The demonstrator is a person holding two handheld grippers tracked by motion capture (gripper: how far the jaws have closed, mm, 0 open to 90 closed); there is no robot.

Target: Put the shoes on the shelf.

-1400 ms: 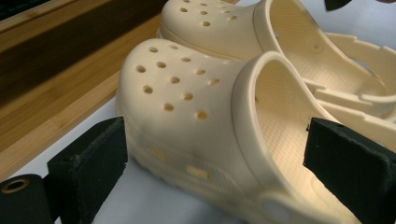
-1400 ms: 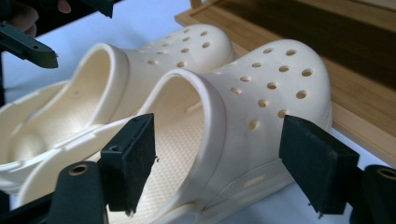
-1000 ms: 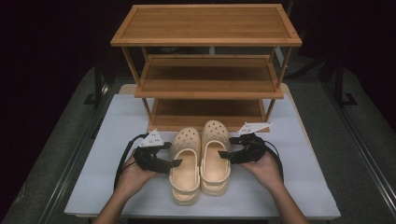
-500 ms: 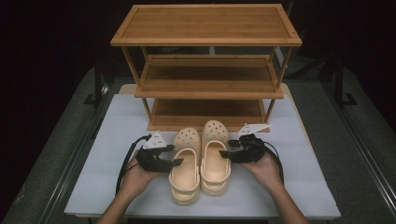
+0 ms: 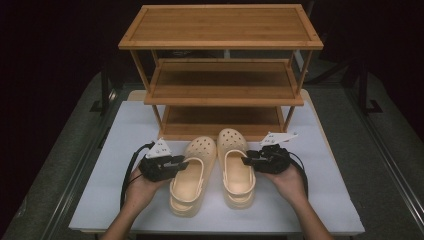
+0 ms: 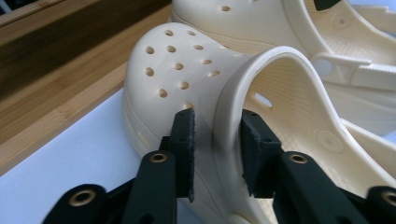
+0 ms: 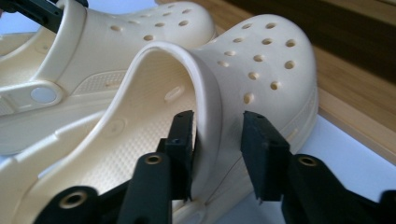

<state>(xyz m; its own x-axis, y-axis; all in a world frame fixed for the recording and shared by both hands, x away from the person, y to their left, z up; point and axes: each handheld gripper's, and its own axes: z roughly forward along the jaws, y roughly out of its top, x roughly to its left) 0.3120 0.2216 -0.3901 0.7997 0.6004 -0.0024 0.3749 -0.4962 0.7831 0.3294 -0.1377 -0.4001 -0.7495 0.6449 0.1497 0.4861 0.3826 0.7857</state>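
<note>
Cream clogs side by side, worktop 6 o'clock of bamboo rack (image 5: 220, 95) | left tongs (image 5: 184, 163) closing on left clog (image 5: 192, 172) sidewall, pads not clearly pressing | right tongs (image 5: 246, 160) same on right clog (image 5: 236, 165) | step: grasp | next: firm pinch, lift to shelf

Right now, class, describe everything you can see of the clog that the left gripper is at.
The left clog is cream, of moulded foam-like plastic, with round holes over its toe and a heel strap. It lies flat on the white table, toe toward the wooden rack, close beside its twin. The left gripper straddles its side wall at the opening; its jaws have just been closing.
</note>
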